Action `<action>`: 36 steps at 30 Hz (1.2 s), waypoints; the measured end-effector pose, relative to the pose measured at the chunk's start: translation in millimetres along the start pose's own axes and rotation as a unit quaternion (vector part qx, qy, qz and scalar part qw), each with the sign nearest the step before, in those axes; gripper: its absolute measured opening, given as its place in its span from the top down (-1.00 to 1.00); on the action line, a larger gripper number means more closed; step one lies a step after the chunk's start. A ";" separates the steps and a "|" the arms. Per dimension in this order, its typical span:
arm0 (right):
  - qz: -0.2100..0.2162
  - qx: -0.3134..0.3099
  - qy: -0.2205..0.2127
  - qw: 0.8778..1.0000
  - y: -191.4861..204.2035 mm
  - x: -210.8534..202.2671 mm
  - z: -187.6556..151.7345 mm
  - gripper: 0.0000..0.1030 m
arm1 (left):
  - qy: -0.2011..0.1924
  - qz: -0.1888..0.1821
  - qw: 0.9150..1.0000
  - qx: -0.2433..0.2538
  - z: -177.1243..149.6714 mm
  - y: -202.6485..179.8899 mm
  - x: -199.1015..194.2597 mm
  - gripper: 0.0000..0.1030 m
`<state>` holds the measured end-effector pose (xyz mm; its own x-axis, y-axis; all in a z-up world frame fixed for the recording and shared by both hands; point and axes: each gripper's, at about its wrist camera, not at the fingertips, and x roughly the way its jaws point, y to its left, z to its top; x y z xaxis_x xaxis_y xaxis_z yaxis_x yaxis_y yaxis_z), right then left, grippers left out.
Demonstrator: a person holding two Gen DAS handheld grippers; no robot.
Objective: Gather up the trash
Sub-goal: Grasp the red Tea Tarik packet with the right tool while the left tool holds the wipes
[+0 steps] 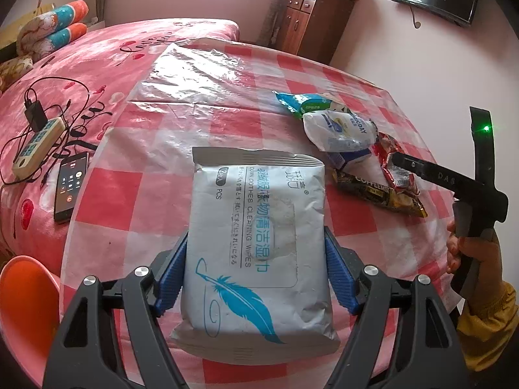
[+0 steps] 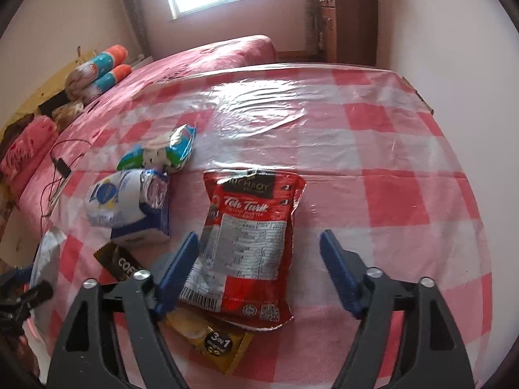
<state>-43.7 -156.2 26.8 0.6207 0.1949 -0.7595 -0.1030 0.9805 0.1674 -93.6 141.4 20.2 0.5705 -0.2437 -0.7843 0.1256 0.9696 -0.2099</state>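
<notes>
Left gripper [image 1: 254,272] clamped wipes pack [image 1: 256,243] by long edges, pack apparently lifted off checked tablecloth [image 1: 227,123], likely first item collected. Right gripper [image 2: 259,270] jaws stood apart, straddling red tea packet [image 2: 251,246], left pad touching its edge, poised for grab. Packet overlapped gold coffee sachet [image 2: 214,343]. Beyond red packet, to its left: blue-white wrappers [image 2: 129,207], then crumpled green-white wrapper [image 2: 162,154], all uncollected.
</notes>
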 end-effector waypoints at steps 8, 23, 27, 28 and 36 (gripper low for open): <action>-0.013 -0.007 0.000 1.000 10.0 14.0 2.6 -0.49 | -0.001 0.000 1.000 0.008 -2.1 -2.7 -0.5 -0.48; -0.007 -0.029 -0.019 0.999 12.9 3.3 -4.0 0.15 | -0.008 0.002 1.000 -0.002 -13.0 1.6 -10.0 -0.48; 0.000 -0.025 -0.023 0.999 12.4 -2.0 -6.3 0.22 | -0.011 0.000 1.000 -0.003 -17.1 2.7 -13.7 -0.48; 0.002 -0.024 -0.025 0.999 12.3 -3.7 -6.6 0.22 | -0.012 -0.001 1.000 -0.003 -18.0 3.2 -14.7 -0.48; 0.004 -0.031 -0.045 0.998 20.2 -21.4 -8.0 0.25 | -0.025 -0.004 1.000 -0.010 -23.4 8.9 -26.2 -0.48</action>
<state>-65.3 -140.4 41.4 0.6872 0.2029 -0.6975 -0.1552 0.9790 0.1319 -126.4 155.9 25.3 0.6087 -0.2496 -0.7531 0.1137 0.9669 -0.2286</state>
